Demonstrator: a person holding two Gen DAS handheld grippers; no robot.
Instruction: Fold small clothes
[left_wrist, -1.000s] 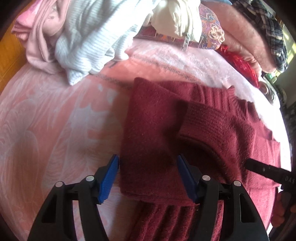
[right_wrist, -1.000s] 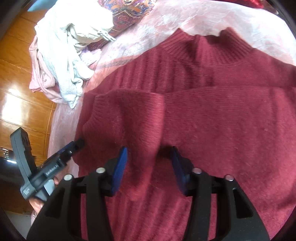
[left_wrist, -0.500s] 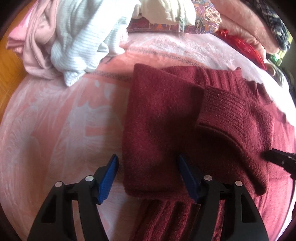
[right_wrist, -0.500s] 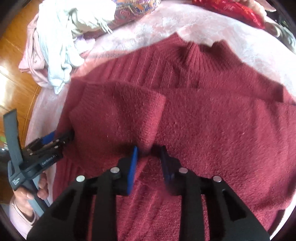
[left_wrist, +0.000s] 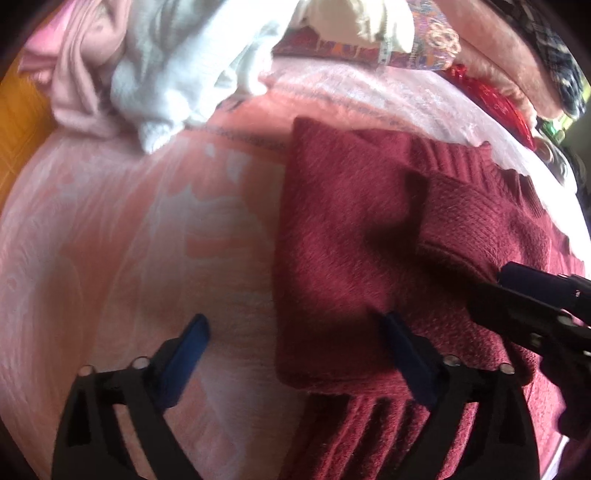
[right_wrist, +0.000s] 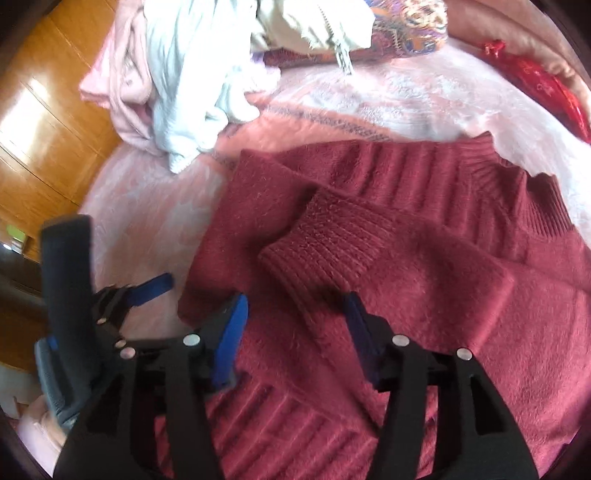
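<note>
Maroon sweater (right_wrist: 424, 280) lies mid-frame on pink bed blanket (left_wrist: 129, 240), sleeve folded across; left gripper (left_wrist: 295, 354) and right gripper (right_wrist: 297, 325) jaws wide apart, holding nothing.

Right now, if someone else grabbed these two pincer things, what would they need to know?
Left gripper: open, holding nothing, hovering over the sweater's left edge.
Right gripper: open, holding nothing, above the sleeve cuff.
Sweater: dark red, lying flat on the pink blanket, collar at the far side.
Done: the left side looks folded in, with the sleeve laid across the body.
Left: the other side looks unfolded, then the final fold. More clothes wait in a heap at the far left.
</note>
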